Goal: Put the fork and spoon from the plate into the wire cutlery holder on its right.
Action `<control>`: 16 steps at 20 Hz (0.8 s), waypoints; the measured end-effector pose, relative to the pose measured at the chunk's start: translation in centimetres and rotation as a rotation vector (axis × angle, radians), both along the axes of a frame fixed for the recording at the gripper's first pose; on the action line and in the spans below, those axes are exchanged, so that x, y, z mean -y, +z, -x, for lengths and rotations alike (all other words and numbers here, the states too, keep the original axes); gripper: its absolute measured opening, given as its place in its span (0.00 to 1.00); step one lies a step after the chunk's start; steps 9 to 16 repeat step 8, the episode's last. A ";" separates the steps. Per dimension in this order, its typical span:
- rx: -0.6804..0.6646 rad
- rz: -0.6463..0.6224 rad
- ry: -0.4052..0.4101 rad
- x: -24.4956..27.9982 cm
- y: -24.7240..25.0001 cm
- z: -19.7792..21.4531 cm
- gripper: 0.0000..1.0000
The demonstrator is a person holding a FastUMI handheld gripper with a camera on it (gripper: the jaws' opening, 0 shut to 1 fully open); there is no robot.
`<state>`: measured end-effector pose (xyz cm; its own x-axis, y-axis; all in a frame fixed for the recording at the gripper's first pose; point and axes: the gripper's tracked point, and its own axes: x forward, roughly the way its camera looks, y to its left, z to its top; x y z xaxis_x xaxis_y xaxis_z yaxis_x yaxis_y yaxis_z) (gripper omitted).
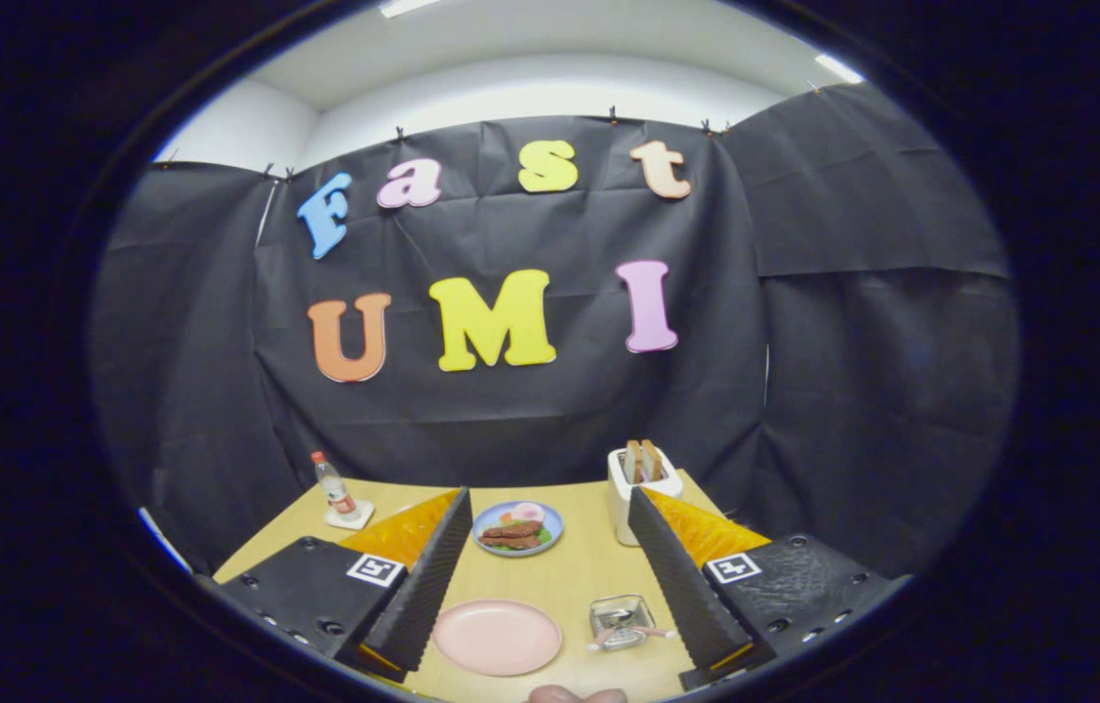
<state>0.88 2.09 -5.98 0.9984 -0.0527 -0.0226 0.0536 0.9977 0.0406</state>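
Note:
A pink plate [496,637] lies on the wooden table [579,576], low between my two fingers, with nothing on it. Just right of it stands the small wire cutlery holder [621,615]. Cutlery with pale pink handles [649,633] rests in the holder, the handles sticking out toward its front and right. My gripper [549,493] is open, raised above the table and set back from both plate and holder, its fingers spread wide with nothing between them.
Farther back, between the fingertips, is a blue plate of food [517,527]. A white toaster with bread slices [642,483] stands behind the right finger. A small bottle on a coaster [336,488] stands at the back left. Part of a hand [577,695] shows at the near table edge.

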 end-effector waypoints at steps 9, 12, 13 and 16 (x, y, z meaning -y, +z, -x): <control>0.028 0.013 -0.035 1.7 0.7 0.2 0.96; 0.028 0.013 -0.035 1.7 0.7 0.2 0.96; 0.028 0.013 -0.035 1.7 0.7 0.2 0.96; 0.028 0.013 -0.035 1.7 0.7 0.2 0.96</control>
